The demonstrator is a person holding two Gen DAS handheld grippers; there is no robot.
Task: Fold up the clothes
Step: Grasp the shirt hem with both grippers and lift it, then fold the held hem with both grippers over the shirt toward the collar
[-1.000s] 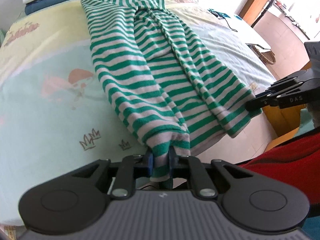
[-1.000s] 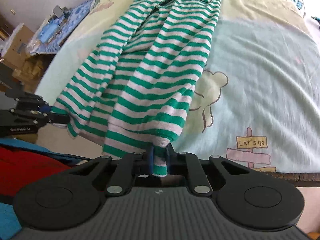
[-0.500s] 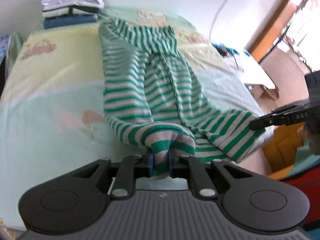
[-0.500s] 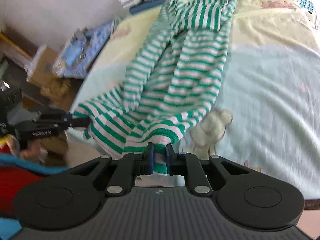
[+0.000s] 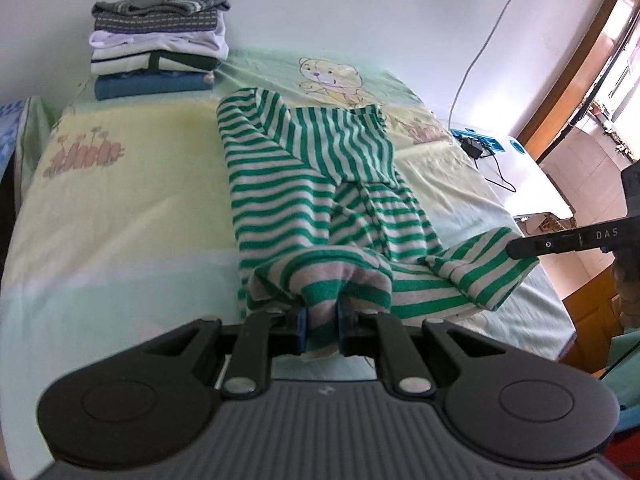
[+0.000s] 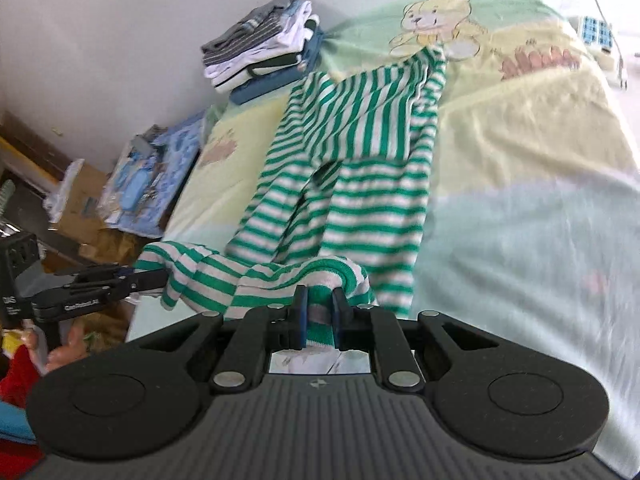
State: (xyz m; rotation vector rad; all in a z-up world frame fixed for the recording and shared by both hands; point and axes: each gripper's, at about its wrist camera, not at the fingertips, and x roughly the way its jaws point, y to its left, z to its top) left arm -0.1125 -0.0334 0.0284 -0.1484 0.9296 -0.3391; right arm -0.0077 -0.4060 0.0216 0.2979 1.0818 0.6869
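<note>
A green and white striped shirt lies lengthwise on the bed, its sleeves folded across the far end. My left gripper is shut on the near left corner of its hem, lifted off the bed. My right gripper is shut on the near right corner of the shirt, also lifted. The hem hangs slack between the two. Each gripper shows in the other's view: the right and the left.
A stack of folded clothes sits at the far left corner of the bed against the wall. A white side table with a blue device and cable stands right of the bed. Boxes and blue packaging lie left of it.
Both grippers have lifted the shirt's hem corners off the bed's near edge and carried them up and forward over the shirt. The near part of the shirt now bunches up.
</note>
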